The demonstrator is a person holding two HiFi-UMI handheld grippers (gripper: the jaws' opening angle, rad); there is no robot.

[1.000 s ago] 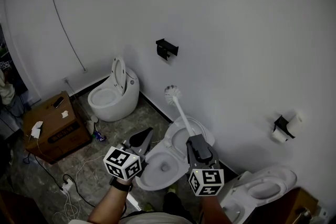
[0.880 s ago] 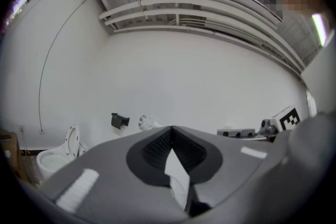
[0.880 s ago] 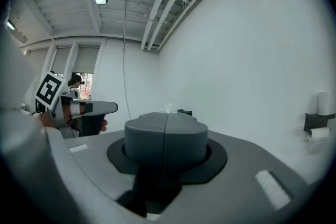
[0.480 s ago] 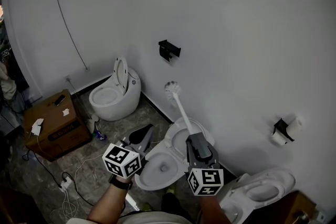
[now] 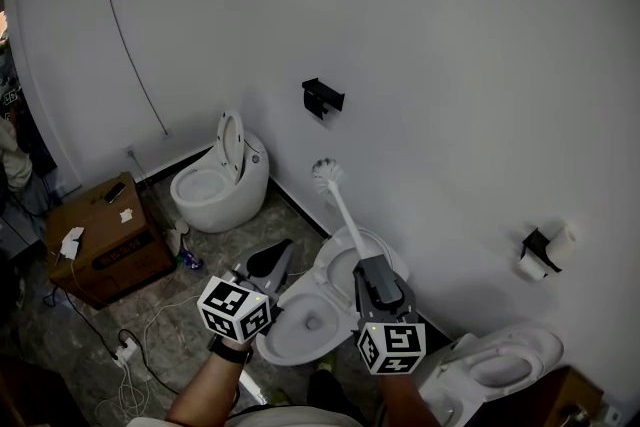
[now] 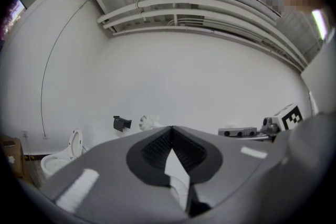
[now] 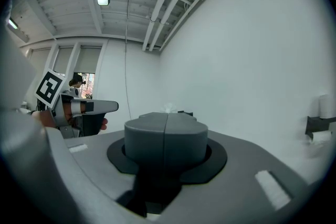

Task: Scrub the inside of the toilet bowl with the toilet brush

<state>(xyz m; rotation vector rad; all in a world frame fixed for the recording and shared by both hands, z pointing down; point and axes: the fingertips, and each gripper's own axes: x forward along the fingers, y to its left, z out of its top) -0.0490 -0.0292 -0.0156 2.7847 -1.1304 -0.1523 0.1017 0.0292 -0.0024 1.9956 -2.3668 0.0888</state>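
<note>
My right claw [image 5: 370, 267] is staying clenched on the toilet brush [image 5: 342, 210], and over the last second it is barely shifting. The bristle head [image 5: 327, 173] is still pointing up against the wall [image 5: 450, 65], well above the toilet bowl [image 5: 283, 343]. My left claw [image 5: 278, 255] is hanging closed and empty beside the bowl. I judge scrubbing is not starting yet; the brush needs tipping down first.
</note>
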